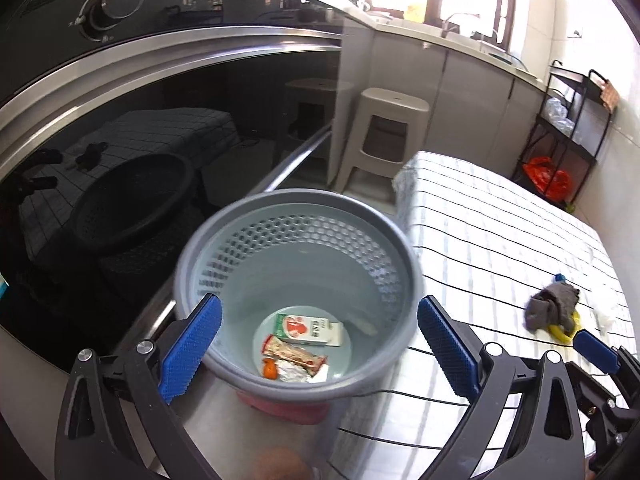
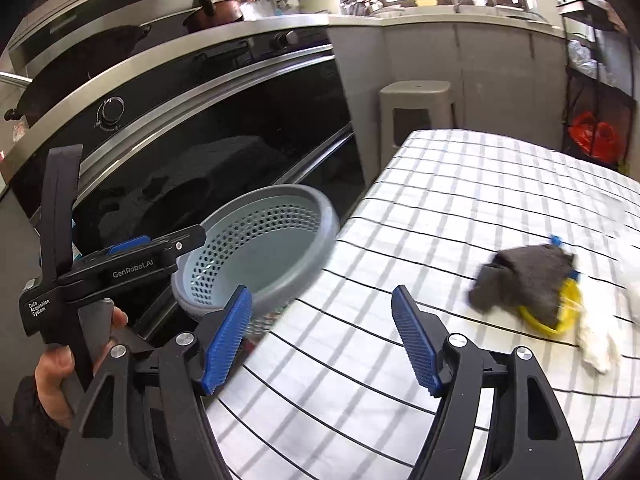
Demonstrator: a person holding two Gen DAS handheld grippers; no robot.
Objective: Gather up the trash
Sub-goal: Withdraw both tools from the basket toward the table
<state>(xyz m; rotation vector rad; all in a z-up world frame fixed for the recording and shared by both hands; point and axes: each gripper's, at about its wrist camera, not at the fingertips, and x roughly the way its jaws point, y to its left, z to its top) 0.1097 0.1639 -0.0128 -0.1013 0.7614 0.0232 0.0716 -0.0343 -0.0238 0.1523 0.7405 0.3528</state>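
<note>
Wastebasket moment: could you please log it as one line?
wastebasket: carton, wrappers inside | left claw: open | right claw: open | grey cloth: on table

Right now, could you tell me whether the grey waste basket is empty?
Not empty: the waste basket holds a juice carton, a snack wrapper and crumpled scraps at the bottom.

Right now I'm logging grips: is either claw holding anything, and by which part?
Nothing is held. The left claw gapes open above the grey perforated plastic bin; the right claw is open over the striped tablecloth.
</note>
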